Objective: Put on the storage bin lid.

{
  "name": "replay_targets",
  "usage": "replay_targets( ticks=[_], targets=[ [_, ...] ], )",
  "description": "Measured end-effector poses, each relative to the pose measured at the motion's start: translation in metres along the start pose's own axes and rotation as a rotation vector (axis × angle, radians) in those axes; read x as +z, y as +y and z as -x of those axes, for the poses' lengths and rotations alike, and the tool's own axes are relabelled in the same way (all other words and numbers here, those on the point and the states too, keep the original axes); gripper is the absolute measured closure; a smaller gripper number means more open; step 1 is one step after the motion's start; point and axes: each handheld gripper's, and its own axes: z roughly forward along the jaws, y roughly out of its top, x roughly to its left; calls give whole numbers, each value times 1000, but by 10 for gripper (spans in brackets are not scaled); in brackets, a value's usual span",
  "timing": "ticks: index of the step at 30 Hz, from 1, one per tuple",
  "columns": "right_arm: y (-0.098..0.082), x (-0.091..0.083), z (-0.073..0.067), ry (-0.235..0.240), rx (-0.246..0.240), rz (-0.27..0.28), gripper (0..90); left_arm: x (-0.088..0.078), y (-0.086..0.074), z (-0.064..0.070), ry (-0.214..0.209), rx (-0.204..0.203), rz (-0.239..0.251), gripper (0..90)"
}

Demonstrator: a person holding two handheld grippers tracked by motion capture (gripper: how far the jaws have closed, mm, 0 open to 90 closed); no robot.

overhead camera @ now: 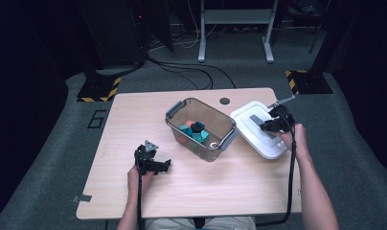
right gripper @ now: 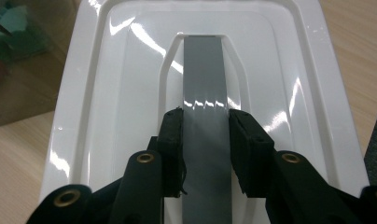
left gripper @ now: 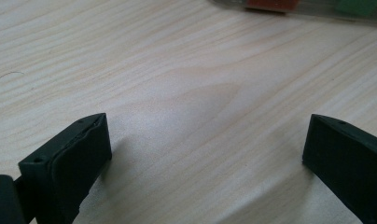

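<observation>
Lid (right gripper: 130, 70) gripped, not yet fitted.
Right gripper (right gripper: 206, 128) clamps the grey handle (right gripper: 203, 70); bin (overhead camera: 201, 128) beside it remains uncovered.

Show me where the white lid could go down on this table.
Bare wood lies left of the clear bin, out to the table edge, and along the near edge between the left gripper and the right forearm. It is crowded at the far right, where the right gripper clamps the white lid by its grey handle.
</observation>
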Motion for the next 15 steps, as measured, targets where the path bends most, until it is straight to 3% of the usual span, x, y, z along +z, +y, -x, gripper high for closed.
replay_targets(
  ticks=[15],
  targets=[
    [26,-19,-1,-23,-14,7,668,0,0,0,0,0,-2,11]
  ],
)
